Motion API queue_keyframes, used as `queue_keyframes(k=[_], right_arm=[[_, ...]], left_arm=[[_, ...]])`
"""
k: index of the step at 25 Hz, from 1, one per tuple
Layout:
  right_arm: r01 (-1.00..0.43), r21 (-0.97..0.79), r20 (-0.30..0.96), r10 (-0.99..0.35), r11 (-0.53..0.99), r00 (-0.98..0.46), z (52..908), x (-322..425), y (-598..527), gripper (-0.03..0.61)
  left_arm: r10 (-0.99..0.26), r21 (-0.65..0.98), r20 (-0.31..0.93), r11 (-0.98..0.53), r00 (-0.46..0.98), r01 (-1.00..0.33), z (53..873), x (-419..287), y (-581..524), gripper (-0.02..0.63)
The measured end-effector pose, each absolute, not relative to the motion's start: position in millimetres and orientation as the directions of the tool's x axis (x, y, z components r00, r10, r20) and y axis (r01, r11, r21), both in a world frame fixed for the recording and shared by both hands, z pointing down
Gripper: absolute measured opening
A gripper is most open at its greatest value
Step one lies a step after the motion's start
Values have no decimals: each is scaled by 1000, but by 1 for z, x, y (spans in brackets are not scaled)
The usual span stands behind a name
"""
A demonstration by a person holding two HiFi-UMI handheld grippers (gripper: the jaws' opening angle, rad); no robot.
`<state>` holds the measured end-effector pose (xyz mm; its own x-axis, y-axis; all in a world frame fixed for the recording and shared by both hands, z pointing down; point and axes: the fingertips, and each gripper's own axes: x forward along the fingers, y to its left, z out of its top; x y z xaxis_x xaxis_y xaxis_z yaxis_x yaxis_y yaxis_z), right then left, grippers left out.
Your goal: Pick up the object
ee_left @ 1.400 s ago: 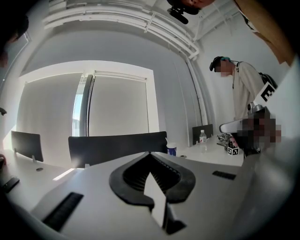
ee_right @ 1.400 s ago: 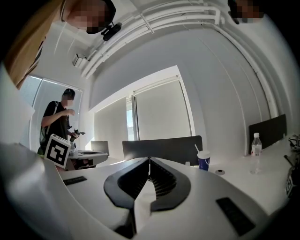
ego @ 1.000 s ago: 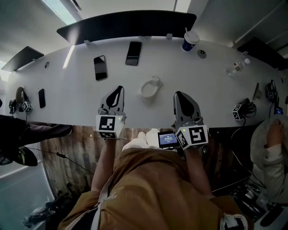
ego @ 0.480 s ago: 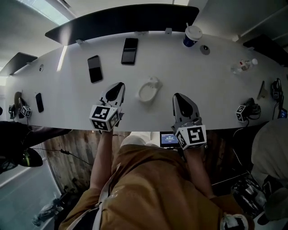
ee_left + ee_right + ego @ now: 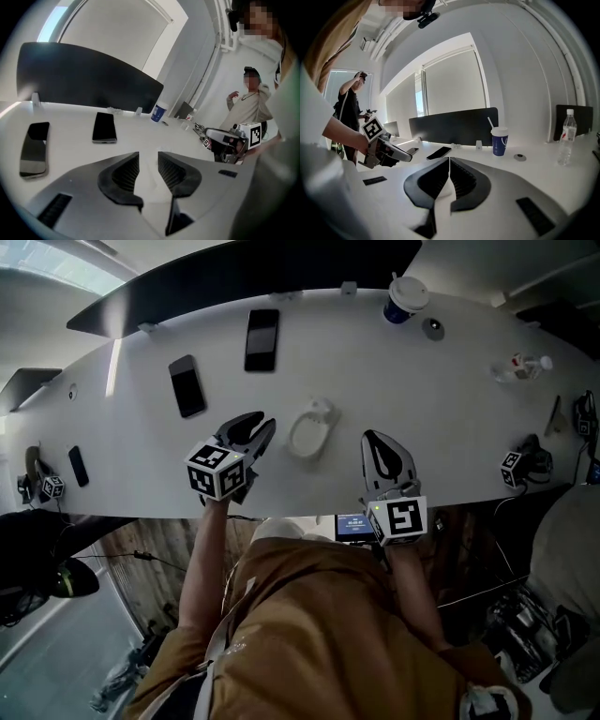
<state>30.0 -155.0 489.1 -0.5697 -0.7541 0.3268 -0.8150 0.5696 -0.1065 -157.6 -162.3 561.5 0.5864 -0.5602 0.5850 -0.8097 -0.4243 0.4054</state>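
white obj point(image 5: 312, 429) on white desk point(image 5: 450, 418)

A white ring-shaped plastic object point(image 5: 311, 427) lies near the front edge of a long white curved table point(image 5: 441, 418). A black slab smartphone point(image 5: 187, 386) lies behind it to the left, and a second black smartphone point(image 5: 261, 338) lies farther back. At the far edge, by the right end of a black upright partition point(image 5: 234, 277), stands a lidded blue paper cup point(image 5: 405, 298), with a clear plastic bottle point(image 5: 523, 365) well to its right.

Smooth white table point(image 5: 450, 409), glossy blk phone point(image 5: 262, 338) (cup point(image 5: 405, 298) looks paper).
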Motion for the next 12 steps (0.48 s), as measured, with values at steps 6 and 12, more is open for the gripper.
queue_keyframes(k=[6, 12], right_arm=[[-781, -78, 372, -708, 620, -600, 503, 12, -150, 12], [-714, 1, 449, -638, 700, -625, 529, -7, -140, 11]], left_arm=[[-393, 561, 597, -418, 699, -714, 586, -135, -161, 187], [-164, 691, 621, -348, 767, -634, 612, -126, -148, 206]])
